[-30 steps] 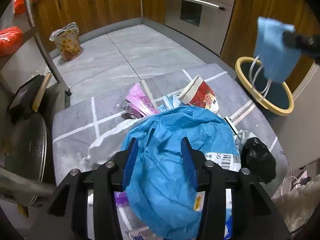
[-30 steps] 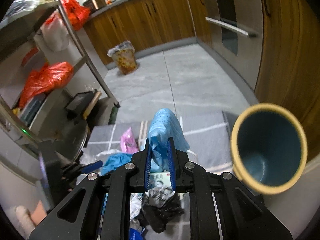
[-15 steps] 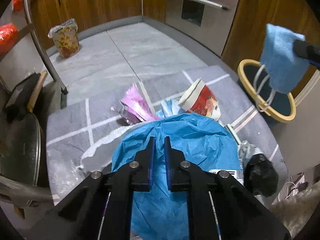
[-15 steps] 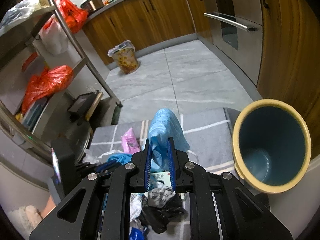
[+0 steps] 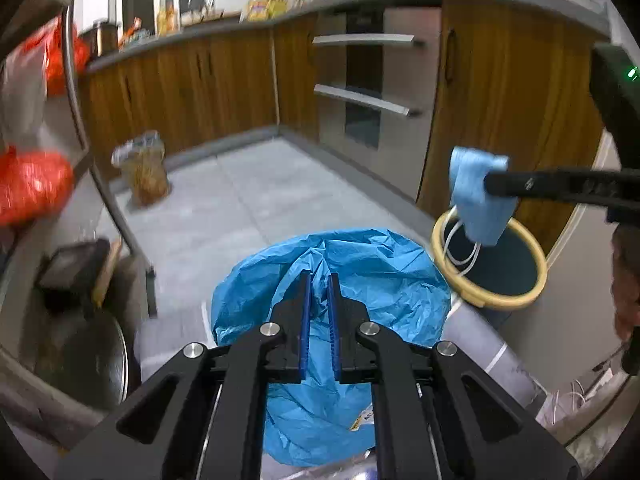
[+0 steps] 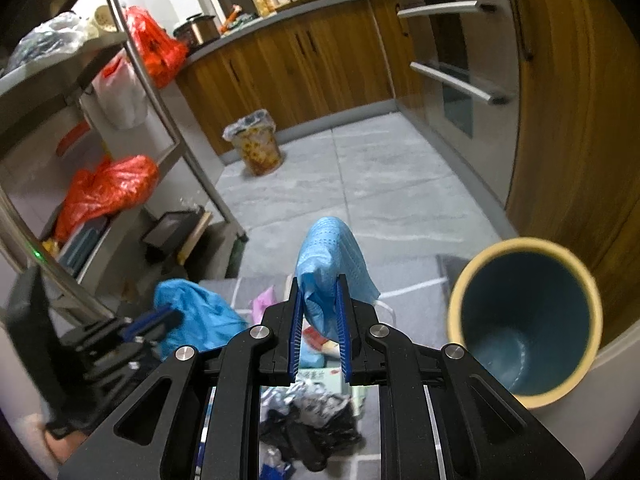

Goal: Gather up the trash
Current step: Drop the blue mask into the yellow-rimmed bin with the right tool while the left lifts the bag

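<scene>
1. Since the earlier frame the left gripper (image 5: 318, 296) has pinched shut on the blue plastic bag (image 5: 360, 272) and lifted it off the grey mat (image 6: 416, 300); the kitchen view has tipped upward, and the right gripper (image 6: 319, 312) has risen a little.
2. The right gripper's jaws are narrow, clamped on the blue face mask (image 6: 332, 256), held near the left rim of the bin (image 6: 524, 248).
3. Progress looks early: the bin appears empty, neither piece is dropped in yet, and black wrappers (image 6: 308, 420) and a pink packet (image 6: 264, 300) remain on the mat.
4. The mask hangs with its long axis roughly vertical, ear loops (image 5: 464, 248) dangling over the bin; the bag hangs crumpled, with no clear axis.
</scene>
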Action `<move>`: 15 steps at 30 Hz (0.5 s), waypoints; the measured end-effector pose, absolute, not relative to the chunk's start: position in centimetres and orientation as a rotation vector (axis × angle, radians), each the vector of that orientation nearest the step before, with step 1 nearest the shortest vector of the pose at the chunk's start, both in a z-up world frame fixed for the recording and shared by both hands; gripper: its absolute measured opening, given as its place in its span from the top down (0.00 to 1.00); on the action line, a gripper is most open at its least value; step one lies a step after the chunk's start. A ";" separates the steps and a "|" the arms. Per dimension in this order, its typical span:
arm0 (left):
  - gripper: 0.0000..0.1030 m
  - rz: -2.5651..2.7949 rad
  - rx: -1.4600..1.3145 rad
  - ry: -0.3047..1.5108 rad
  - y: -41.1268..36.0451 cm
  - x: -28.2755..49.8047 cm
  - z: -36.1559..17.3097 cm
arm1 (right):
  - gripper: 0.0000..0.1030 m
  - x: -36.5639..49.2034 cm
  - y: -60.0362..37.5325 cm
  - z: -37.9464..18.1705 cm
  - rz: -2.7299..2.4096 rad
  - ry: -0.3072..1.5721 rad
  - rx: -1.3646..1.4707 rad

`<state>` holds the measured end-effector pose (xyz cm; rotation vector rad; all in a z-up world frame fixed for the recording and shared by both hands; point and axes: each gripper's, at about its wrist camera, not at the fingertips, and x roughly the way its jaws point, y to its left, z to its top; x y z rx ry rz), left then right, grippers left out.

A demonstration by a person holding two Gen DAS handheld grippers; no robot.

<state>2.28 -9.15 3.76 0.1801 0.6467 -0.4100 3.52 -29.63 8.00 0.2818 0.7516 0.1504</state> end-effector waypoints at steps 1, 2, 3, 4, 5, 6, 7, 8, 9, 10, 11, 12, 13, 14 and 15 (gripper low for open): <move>0.92 -0.420 0.180 0.623 -9.8 2.3 4.6 | 0.84 3.4 -30.3 8.2 0.136 0.745 0.291; 0.92 -0.432 0.177 0.602 -10.5 2.3 5.5 | 0.84 3.4 -31.1 8.3 0.122 0.740 0.298; 0.92 -0.450 0.172 0.584 -11.2 2.5 6.2 | 0.84 3.3 -32.0 8.3 0.103 0.736 0.301; 0.92 -0.465 0.171 0.570 -11.8 2.6 6.7 | 0.84 3.2 -32.8 8.2 0.078 0.733 0.301; 0.92 -0.483 0.176 0.559 -12.7 2.9 7.1 | 0.84 3.2 -33.5 8.1 0.057 0.732 0.301; 0.92 -0.496 0.183 0.553 -13.5 3.1 7.2 | 0.84 3.2 -34.3 8.0 0.032 0.731 0.304; 0.92 -0.521 0.196 0.544 -14.7 3.5 7.3 | 0.84 3.4 -35.5 7.7 0.000 0.732 0.305; 0.92 -0.536 0.203 0.541 -15.5 3.7 7.3 | 0.84 3.6 -36.3 7.3 -0.030 0.734 0.298; 0.92 -0.552 0.209 0.538 -16.4 4.0 7.2 | 0.84 3.9 -37.1 6.9 -0.057 0.739 0.287; 0.92 -0.562 0.210 0.540 -17.0 4.4 6.9 | 0.84 4.4 -38.1 6.2 -0.084 0.752 0.277; 0.92 -0.577 0.206 0.546 -17.8 4.8 6.6 | 0.84 4.8 -39.1 5.5 -0.112 0.766 0.271; 0.92 -0.596 0.198 0.556 -18.5 5.1 6.2 | 0.84 5.0 -39.8 5.2 -0.128 0.772 0.272; 0.92 -0.624 0.189 0.571 -19.6 5.7 5.7 | 0.84 5.5 -40.8 4.6 -0.152 0.785 0.275; 0.92 -0.638 0.187 0.577 -20.2 6.1 5.4 | 0.84 5.8 -41.6 4.2 -0.166 0.792 0.282; 0.92 -0.659 0.185 0.583 -21.3 6.8 5.0 | 0.84 6.1 -42.5 3.8 -0.178 0.796 0.287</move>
